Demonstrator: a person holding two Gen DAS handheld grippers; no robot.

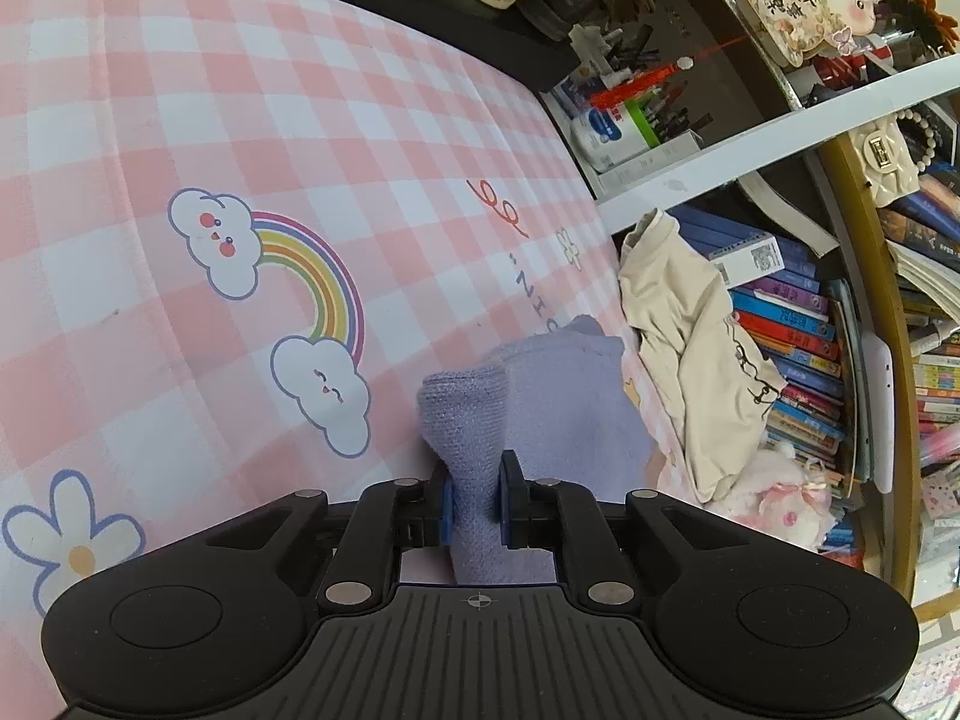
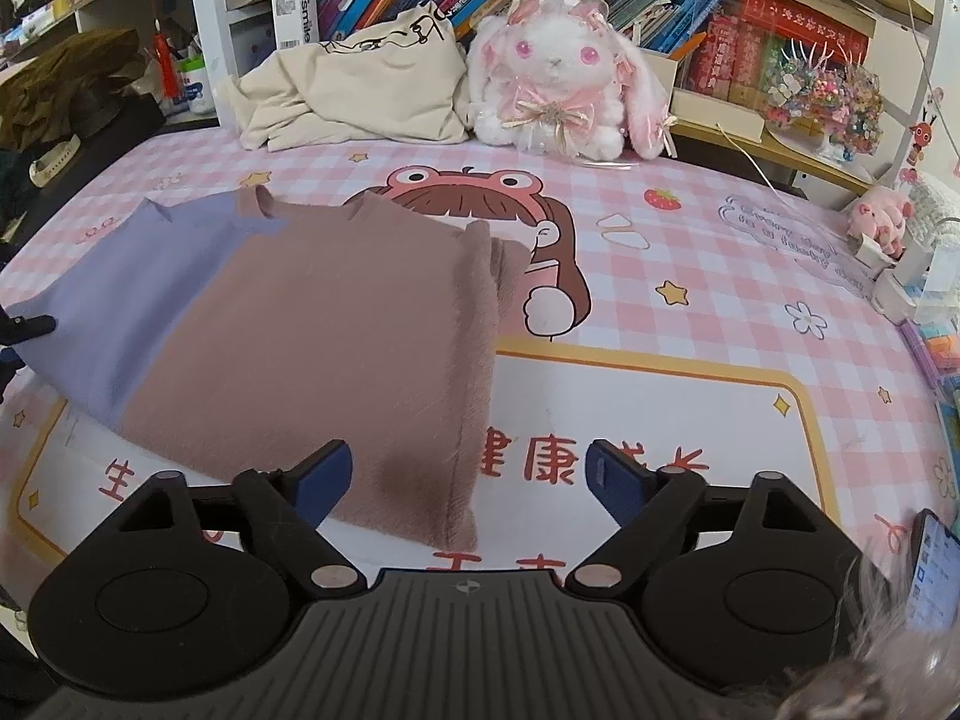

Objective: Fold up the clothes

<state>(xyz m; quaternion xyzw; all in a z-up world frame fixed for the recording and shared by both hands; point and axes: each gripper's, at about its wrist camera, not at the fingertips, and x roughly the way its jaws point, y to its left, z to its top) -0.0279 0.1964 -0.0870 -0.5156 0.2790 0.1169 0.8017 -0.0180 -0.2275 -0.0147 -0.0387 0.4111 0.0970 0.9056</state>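
Gripping the sweater's purple edge, left jaws clamp; right jaws gape above its brown hem.

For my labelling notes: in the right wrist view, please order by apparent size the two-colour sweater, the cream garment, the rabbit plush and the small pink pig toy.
Largest to smallest, as they look:
1. two-colour sweater, though it lies nearest the camera
2. cream garment
3. rabbit plush, not much smaller than the cream garment
4. small pink pig toy

Fuzzy knit sweater, smooth printed cotton sheet, matt plastic gripper
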